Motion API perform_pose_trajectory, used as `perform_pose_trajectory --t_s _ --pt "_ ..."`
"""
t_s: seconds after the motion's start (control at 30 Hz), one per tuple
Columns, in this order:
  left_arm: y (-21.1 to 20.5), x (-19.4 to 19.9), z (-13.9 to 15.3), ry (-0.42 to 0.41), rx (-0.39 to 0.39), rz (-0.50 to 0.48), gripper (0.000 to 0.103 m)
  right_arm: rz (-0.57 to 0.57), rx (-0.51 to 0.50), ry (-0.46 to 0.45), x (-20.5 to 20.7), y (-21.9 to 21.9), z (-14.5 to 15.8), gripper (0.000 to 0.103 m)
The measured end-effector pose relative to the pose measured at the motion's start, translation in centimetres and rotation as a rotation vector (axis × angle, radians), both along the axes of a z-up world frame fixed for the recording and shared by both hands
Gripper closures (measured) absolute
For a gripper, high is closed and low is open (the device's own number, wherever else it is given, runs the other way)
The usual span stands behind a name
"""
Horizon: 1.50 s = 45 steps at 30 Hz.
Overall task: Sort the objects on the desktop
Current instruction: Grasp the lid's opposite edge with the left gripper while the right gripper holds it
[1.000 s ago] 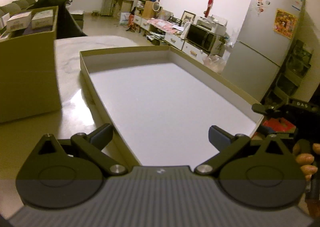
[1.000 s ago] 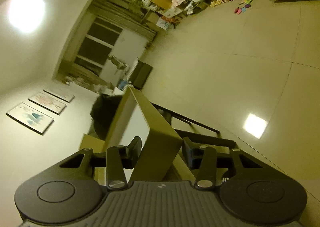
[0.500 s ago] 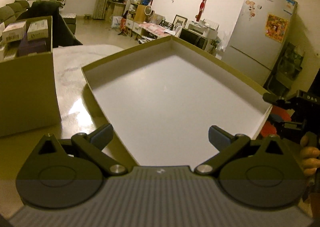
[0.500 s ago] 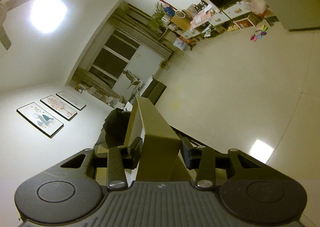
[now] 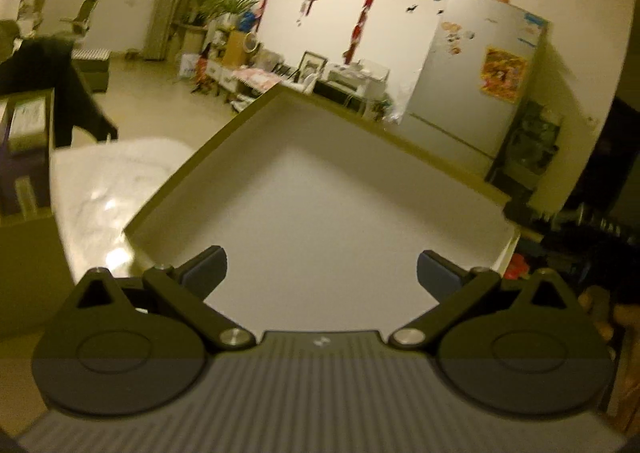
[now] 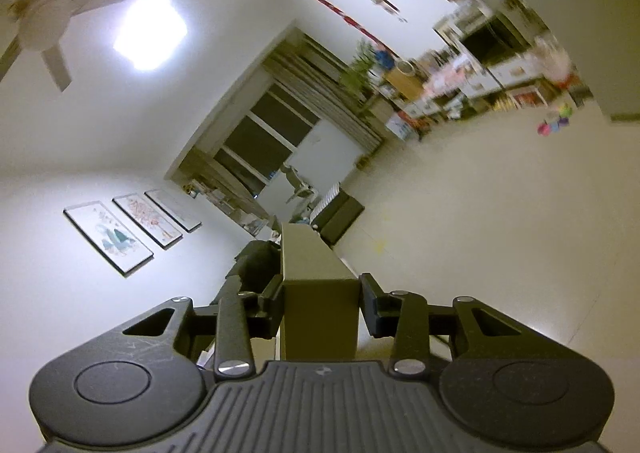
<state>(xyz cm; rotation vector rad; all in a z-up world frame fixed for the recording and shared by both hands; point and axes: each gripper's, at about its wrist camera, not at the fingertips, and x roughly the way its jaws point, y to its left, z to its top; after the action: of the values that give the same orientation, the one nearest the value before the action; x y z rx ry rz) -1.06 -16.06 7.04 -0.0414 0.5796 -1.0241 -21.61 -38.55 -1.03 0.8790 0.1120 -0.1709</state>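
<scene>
Right tongs [image 6: 320,303] pinch the box lid [image 5: 328,213] by its rim to tilt it, while left tongs [image 5: 320,267] gape empty.

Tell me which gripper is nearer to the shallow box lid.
Right. The right gripper is on the shallow box lid: its wall sits between the two fingers, gripped. The left gripper is open, hovering over the lid's white inside near one edge, apparently not touching it.

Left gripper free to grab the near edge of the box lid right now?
Probably yes. The left gripper is open and holds nothing, with the box lid right ahead of its fingers; the right gripper holds one wall.
</scene>
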Motion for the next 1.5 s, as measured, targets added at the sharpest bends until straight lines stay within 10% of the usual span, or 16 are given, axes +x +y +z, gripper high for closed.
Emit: perform_pose_trajectory --t_s 0.37,0.93,1.5 --pt "-2.0 -1.1 4.7 -0.084 0.018 -0.051 0.0 0.024 -0.135 -0.022 -0.6 3.3 2.4 0.061" --pt "-4.0 0.0 7.9 0.012 0.094 -0.132 0.0 0.045 -0.373 -0.032 -1.1 9.5 5.0 0.061" --pt "-2.3 0.2 8.4 0.016 0.122 -0.12 0.023 0.205 -0.531 -0.129 -1.3 14.5 6.7 0.058"
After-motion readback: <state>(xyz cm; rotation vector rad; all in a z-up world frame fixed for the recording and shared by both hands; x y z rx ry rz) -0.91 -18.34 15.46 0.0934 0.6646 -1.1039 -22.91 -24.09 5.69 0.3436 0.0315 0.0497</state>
